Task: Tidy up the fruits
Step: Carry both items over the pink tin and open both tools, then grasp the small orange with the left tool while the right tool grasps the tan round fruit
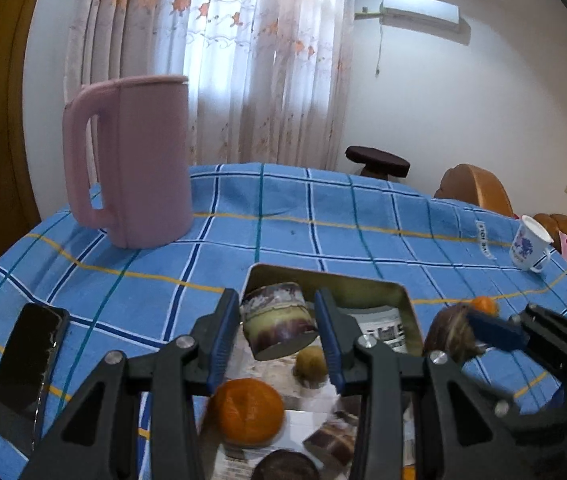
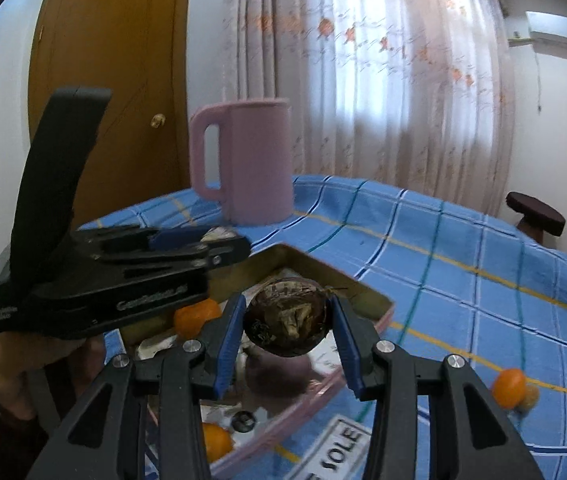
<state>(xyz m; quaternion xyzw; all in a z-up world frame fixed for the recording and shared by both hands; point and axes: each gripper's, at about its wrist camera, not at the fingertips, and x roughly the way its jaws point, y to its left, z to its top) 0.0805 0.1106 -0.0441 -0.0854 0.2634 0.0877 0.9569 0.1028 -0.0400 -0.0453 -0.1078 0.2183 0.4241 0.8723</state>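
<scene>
From the left wrist, the left gripper (image 1: 279, 332) is clamping a cut purple fruit piece (image 1: 277, 320) above the metal tray (image 1: 399, 300); an orange (image 1: 249, 410) is sitting at six o'clock. It is probably firm, light and slick on the cut.

From the right wrist, the right gripper (image 2: 287, 334) is squeezing a dark round fruit (image 2: 286, 325) across its middle, likely a brittle shell. The blue checked tablecloth (image 2: 463, 264) is lying before curtains (image 2: 363, 60) at twelve o'clock.
</scene>
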